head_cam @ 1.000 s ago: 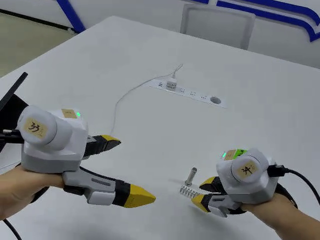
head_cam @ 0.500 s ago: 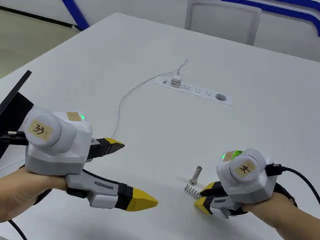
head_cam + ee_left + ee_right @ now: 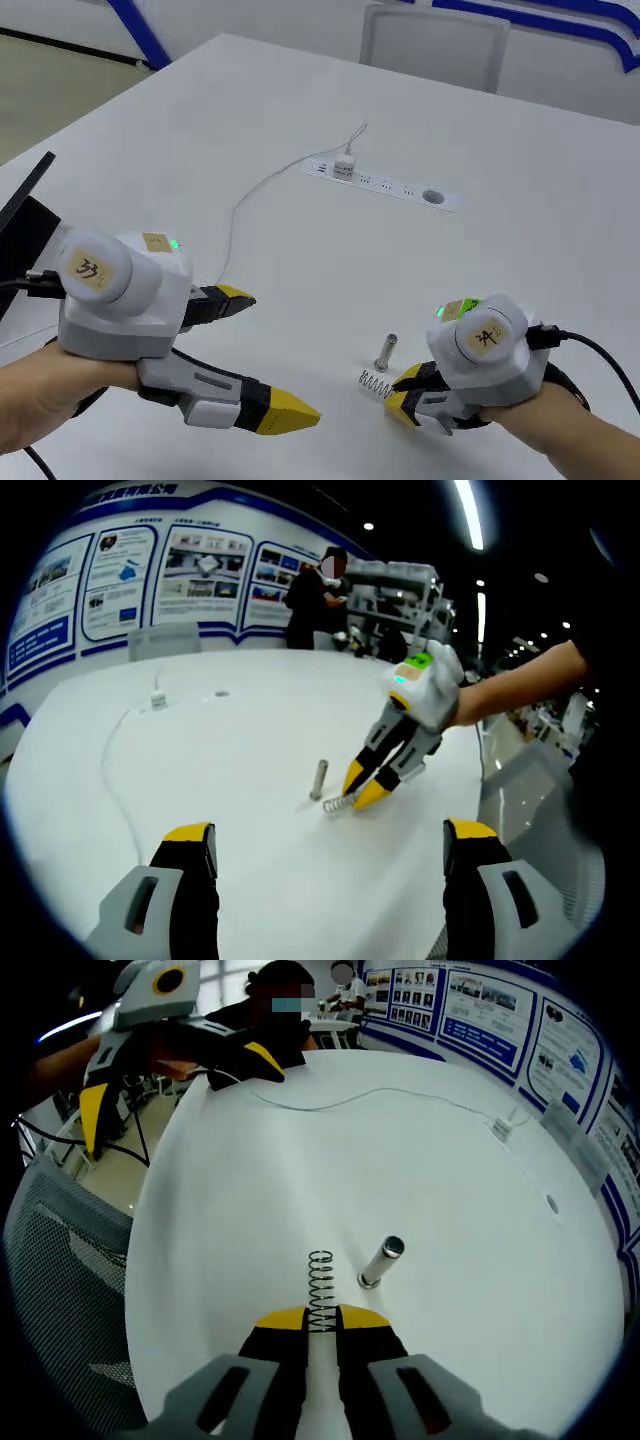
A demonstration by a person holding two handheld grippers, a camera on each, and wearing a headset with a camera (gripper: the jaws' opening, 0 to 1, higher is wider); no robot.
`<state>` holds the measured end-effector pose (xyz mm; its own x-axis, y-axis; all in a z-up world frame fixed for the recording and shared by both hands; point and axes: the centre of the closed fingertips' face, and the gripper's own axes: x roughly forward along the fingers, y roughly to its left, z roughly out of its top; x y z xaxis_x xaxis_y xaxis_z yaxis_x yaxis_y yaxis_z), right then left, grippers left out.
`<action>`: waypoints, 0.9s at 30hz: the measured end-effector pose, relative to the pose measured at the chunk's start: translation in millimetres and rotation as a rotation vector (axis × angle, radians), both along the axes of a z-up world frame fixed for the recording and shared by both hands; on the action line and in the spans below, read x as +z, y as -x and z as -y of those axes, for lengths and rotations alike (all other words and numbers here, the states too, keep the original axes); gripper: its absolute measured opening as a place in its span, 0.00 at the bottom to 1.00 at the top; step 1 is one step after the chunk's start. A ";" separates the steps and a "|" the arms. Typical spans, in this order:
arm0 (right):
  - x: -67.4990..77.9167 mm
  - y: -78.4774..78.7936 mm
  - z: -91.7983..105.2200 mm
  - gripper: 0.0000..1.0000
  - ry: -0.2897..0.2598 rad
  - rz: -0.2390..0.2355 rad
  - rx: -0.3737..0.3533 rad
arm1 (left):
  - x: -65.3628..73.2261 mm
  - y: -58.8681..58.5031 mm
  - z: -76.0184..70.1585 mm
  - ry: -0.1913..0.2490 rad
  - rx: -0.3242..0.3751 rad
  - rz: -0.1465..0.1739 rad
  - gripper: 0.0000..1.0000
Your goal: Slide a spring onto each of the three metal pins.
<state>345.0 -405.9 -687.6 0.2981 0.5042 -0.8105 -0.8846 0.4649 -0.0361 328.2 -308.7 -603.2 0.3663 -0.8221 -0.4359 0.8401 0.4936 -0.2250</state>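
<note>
One short metal pin (image 3: pixel 385 352) stands upright on the white table (image 3: pixel 300 120). Just left of its base, a small spring (image 3: pixel 374 383) lies along the tabletop. My right gripper (image 3: pixel 400 390) is shut on the near end of the spring (image 3: pixel 320 1290), and the free end points away beside the pin (image 3: pixel 380 1262). My left gripper (image 3: pixel 282 353) hovers wide open over the table to the left, holding nothing. The left gripper view looks past its own open jaws (image 3: pixel 329 832) at the right gripper (image 3: pixel 362 792), the spring (image 3: pixel 338 803) and the pin (image 3: pixel 319 779).
A white power strip (image 3: pixel 385 185) lies mid-table with a plug and a thin white cable (image 3: pixel 240 210) curving toward me. A grey chair (image 3: pixel 435 45) stands at the far edge. A dark flat object (image 3: pixel 20 220) sits at the left edge. People stand in the background.
The head view has shifted a little. The right gripper keeps the spring pinched beside the pin; the left gripper stays open and has drifted slightly lower.
</note>
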 end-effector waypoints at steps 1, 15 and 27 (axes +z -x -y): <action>4.9 0.3 0.4 0.11 -0.006 0.007 0.001 | 0.7 0.4 2.5 -0.002 -0.009 0.003 0.95; 53.9 13.1 7.6 0.11 -0.050 0.099 0.037 | 13.9 13.1 37.5 0.010 -0.145 0.062 0.86; 77.0 38.7 -1.5 0.11 -0.054 0.145 0.168 | 19.3 22.4 66.3 0.001 -0.232 0.103 0.72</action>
<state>306.3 -404.4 -610.6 0.3179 0.5979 -0.7359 -0.9371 0.3164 -0.1477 305.8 -375.0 -583.9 0.2105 -0.8897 -0.4052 0.9493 0.2850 -0.1325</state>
